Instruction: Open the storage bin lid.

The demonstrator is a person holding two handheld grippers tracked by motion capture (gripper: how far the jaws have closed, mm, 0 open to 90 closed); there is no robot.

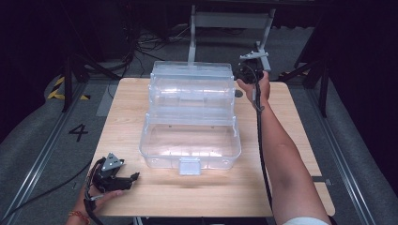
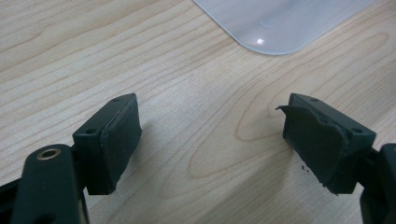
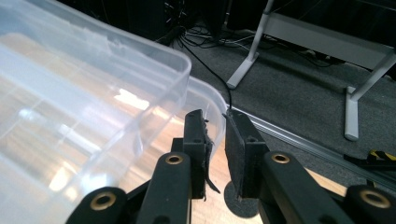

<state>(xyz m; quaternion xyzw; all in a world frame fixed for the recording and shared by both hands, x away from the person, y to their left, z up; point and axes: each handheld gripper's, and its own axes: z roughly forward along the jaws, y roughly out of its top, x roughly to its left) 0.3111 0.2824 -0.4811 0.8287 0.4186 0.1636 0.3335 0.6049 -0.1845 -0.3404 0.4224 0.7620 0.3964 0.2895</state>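
A large clear plastic box [image 1: 187,157] with stepped tiers stands open in the middle of the wooden table [image 1: 291,122]; a clasp [image 1: 189,166] hangs on its front wall. My right gripper [image 1: 245,75] is at the box's back right corner. In the right gripper view its jaws [image 3: 215,123] stand a narrow slit apart with nothing between them, right beside the curved clear rim [image 3: 140,51]. My left gripper [image 1: 132,180] rests near the table's front left corner, open. Its pads [image 2: 119,140] hover over bare wood [image 2: 196,84], short of a rounded box corner [image 2: 280,23].
A small dark round disc [image 1: 239,93] lies on the table by the box's back right corner, also under the right jaws [image 3: 232,198]. Beyond the table stand a grey metal frame [image 1: 230,21] and floor cables. A "4" [image 1: 78,132] marks the floor at left.
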